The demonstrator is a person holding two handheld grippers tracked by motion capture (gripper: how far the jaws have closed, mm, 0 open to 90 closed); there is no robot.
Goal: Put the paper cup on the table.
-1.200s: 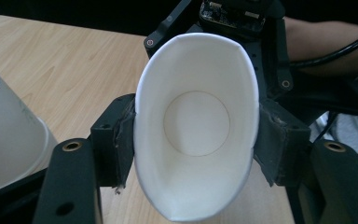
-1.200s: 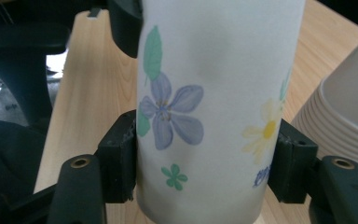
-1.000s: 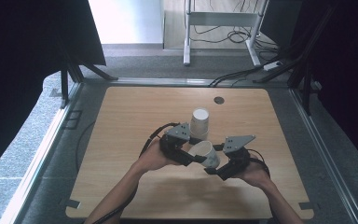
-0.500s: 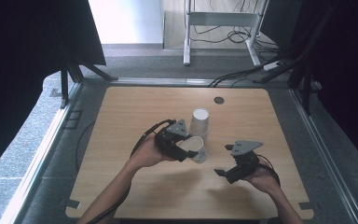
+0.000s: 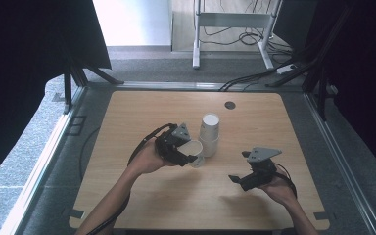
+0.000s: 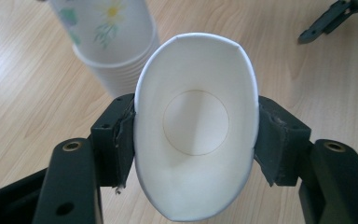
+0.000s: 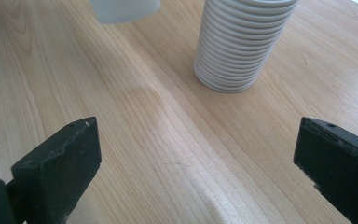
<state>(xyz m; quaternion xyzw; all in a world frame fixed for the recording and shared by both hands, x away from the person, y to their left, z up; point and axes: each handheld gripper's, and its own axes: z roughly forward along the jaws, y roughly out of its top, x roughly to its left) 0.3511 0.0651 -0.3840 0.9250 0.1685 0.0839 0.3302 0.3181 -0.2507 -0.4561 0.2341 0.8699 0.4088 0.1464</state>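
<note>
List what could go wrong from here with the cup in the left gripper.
1. The left gripper squeezes the paper cup so hard that its rim has gone oval; more pressure may crease it for good.
2. The held cup sits close beside the stack of cups; a sideways swing could topple that upside-down stack.
3. The right gripper stands open and empty over the table, so nothing steadies the stack.

Cup stack [image 5: 209, 134] beside bare table [image 5: 127, 122].

Lab, wooden table [image 5: 274, 122], black curtains [image 5: 29, 39], floor cables [image 5: 245, 36]
</note>
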